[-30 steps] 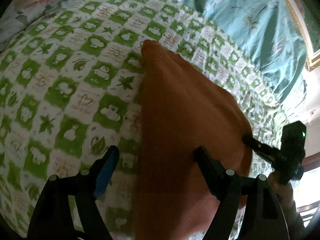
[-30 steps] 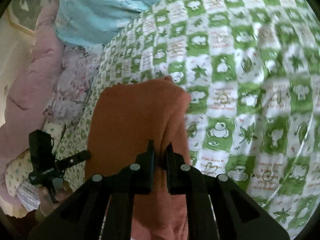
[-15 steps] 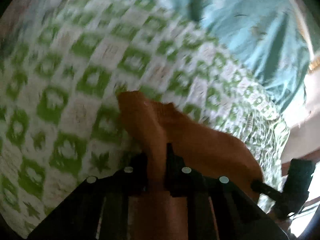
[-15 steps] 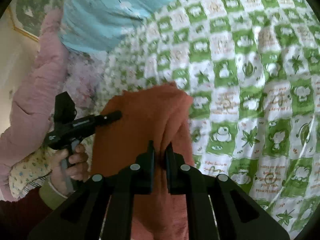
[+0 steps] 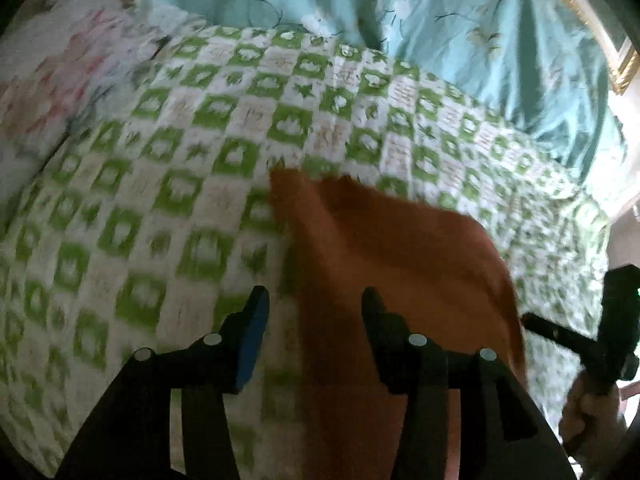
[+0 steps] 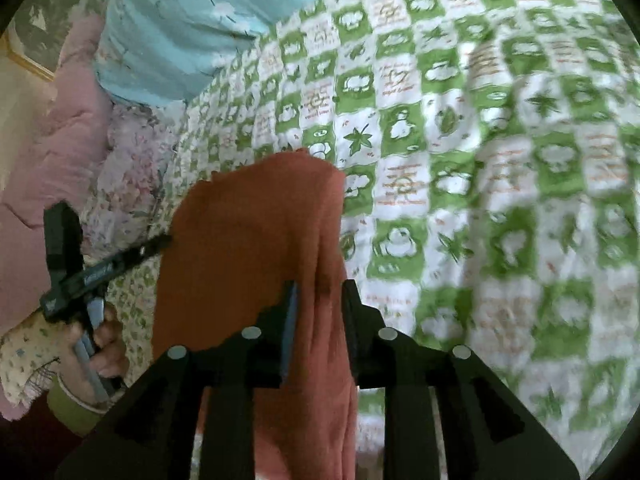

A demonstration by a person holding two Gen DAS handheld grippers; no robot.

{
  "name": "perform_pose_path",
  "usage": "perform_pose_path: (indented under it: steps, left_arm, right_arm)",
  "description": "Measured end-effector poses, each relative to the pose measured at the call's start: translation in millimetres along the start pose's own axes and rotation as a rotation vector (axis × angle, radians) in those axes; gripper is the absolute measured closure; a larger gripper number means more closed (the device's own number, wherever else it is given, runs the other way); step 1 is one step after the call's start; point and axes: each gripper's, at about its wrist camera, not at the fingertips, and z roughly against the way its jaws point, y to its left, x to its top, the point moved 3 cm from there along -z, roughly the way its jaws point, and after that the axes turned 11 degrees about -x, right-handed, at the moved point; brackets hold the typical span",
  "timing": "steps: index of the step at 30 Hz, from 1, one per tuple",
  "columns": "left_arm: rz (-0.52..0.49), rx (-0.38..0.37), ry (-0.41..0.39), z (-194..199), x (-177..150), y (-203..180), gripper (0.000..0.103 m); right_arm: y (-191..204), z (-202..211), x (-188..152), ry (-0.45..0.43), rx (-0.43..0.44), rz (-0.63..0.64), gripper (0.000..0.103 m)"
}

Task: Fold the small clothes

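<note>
An orange-red cloth [image 5: 400,248] lies on the green-and-white checked sheet [image 5: 180,200]. My left gripper [image 5: 314,304] hangs over the cloth's left edge with its jaws opening. That edge runs between the fingers and neither pad presses it. In the right wrist view the same cloth [image 6: 248,220] has a raised fold along its right side. My right gripper [image 6: 320,292] straddles this fold, its jaws opening with the fold still between them. Each view shows the other gripper at the cloth's far side: the right gripper [image 5: 528,320] and the left gripper [image 6: 166,240].
A teal duvet [image 5: 440,32] is bunched along the back of the bed. A pink quilt [image 6: 52,152] and a floral pillow [image 5: 52,80] lie at the sides. A gilt frame [image 5: 592,28] hangs on the wall behind. A person's hand [image 6: 96,344] holds the left gripper.
The left gripper shut on the cloth's left edge, carried it, and has since parted wide. The right gripper, shut on the fold before, has begun to part.
</note>
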Motion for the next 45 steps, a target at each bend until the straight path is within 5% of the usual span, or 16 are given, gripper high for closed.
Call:
perform_pose_path:
  steps: [3,5,8,10,14,18,19,20,24,27,29,34,43,45]
  left_arm:
    - [0.033,-0.034,0.025,18.2,-39.5,2.4,0.048]
    - [0.062,-0.06,0.059,20.9,-66.4,1.6,0.045]
    - [0.101,-0.08,0.084,21.8,-93.4,1.8,0.043]
    - [0.12,-0.09,0.088,19.8,-98.9,2.3,0.039]
    - [0.149,-0.104,0.086,12.1,-92.6,6.1,0.032]
    - [0.148,-0.084,0.091,0.2,-80.5,5.8,0.03]
    - [0.148,-0.079,0.094,-2.6,-80.3,5.1,0.03]
    - [0.147,-0.071,0.096,-4.4,-78.6,5.1,0.03]
    - [0.117,-0.019,0.103,-12.7,-79.5,5.5,0.028]
    - [0.138,-0.012,0.122,-20.2,-82.0,12.1,0.028]
    - [0.146,-0.014,0.117,-17.3,-82.8,13.0,0.028]
    - [0.116,-0.006,0.115,5.1,-96.9,11.2,0.03]
    - [0.136,-0.066,0.141,24.3,-134.4,12.3,0.03]
    - [0.11,-0.029,0.159,21.3,-139.7,11.2,0.029]
  right_arm:
    - [-1.6,17.4,-17.6,-0.007,0.011,0.001,0.075]
    - [-0.9,25.1,-30.2,-0.011,0.014,-0.003,0.064]
    - [1.8,29.7,-38.4,-0.034,0.01,-0.002,0.063]
    - [5.4,25.7,-30.3,-0.044,0.004,-0.004,0.063]
    - [11.9,-0.2,2.1,-0.018,0.022,-0.025,0.036]
    - [10.2,-35.7,36.7,-0.011,0.049,-0.075,0.036]
    - [10.6,-46.1,43.5,0.002,0.076,-0.084,0.051]
    - [11.6,-53.3,47.7,0.016,0.089,-0.082,0.092]
    - [20.6,-46.6,64.1,-0.073,0.064,-0.023,0.092]
    - [13.0,-67.9,58.4,-0.016,-0.001,-0.023,0.087]
    - [-3.3,-71.0,56.2,0.005,0.005,-0.115,0.056]
    - [-15.8,-21.5,34.7,-0.045,0.047,-0.145,0.055]
    - [-9.1,27.2,-83.5,0.044,0.103,-0.049,0.055]
    - [-1.6,18.9,-97.2,0.066,0.093,-0.013,0.086]
